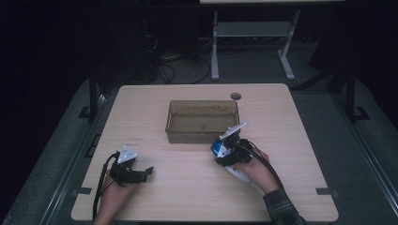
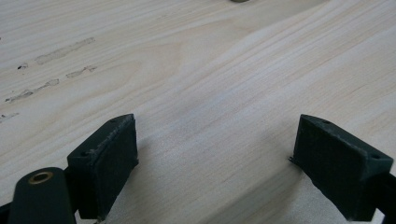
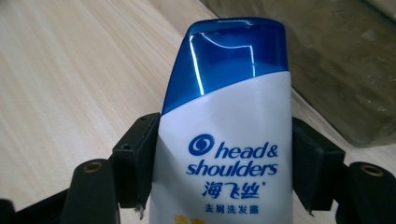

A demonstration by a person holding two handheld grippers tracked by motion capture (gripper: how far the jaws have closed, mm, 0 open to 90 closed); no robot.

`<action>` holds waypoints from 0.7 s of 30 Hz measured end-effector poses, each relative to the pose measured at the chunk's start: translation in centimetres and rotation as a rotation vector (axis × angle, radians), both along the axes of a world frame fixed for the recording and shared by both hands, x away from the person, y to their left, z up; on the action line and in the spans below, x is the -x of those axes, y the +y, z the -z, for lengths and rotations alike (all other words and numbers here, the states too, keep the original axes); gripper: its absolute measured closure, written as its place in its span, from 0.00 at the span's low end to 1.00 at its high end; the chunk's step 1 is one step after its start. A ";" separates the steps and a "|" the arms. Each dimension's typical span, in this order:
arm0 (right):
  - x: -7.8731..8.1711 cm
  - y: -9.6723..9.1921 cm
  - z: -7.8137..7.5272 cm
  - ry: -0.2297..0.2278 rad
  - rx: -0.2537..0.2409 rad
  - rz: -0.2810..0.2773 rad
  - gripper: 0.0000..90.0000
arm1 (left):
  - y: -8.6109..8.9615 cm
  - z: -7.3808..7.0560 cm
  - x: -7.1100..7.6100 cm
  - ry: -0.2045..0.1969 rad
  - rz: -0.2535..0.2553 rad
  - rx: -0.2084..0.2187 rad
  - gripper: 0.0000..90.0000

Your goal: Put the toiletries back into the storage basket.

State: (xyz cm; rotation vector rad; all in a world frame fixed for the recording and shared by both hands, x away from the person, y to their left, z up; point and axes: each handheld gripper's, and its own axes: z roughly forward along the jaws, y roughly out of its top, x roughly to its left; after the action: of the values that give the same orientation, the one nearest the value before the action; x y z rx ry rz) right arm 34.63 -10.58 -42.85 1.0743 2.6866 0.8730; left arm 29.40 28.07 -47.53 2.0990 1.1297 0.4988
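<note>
White shampoo bottle [image 3: 224,154] pinched between right tongs [image 3: 224,163], apparently near tub [image 1: 202,121]; left tongs [image 2: 215,163] spread over bare counter [image 2: 196,84].

- We see a light wooden table [image 1: 291,122] on grey floor [image 1: 324,112].
- Far behind, we make out a white desk frame [image 1: 253,30] and tangled cables [image 1: 173,63] in darkness.

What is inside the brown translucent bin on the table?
The bin looks empty: in the high view only its brownish floor shows through the open top. The right gripper, shut on the shampoo bottle, covers its near right corner, so that spot cannot be checked.
</note>
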 end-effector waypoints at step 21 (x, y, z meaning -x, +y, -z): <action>2.8 -5.0 -3.9 -0.136 -0.239 0.056 0.37 | 0.0 0.0 0.1 0.000 0.003 0.003 0.14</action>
State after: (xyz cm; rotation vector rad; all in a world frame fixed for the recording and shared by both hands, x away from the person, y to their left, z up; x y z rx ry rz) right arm 31.85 -15.60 -38.94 1.0850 2.4758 1.2331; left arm 29.34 28.04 -47.54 2.0980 1.1266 0.4959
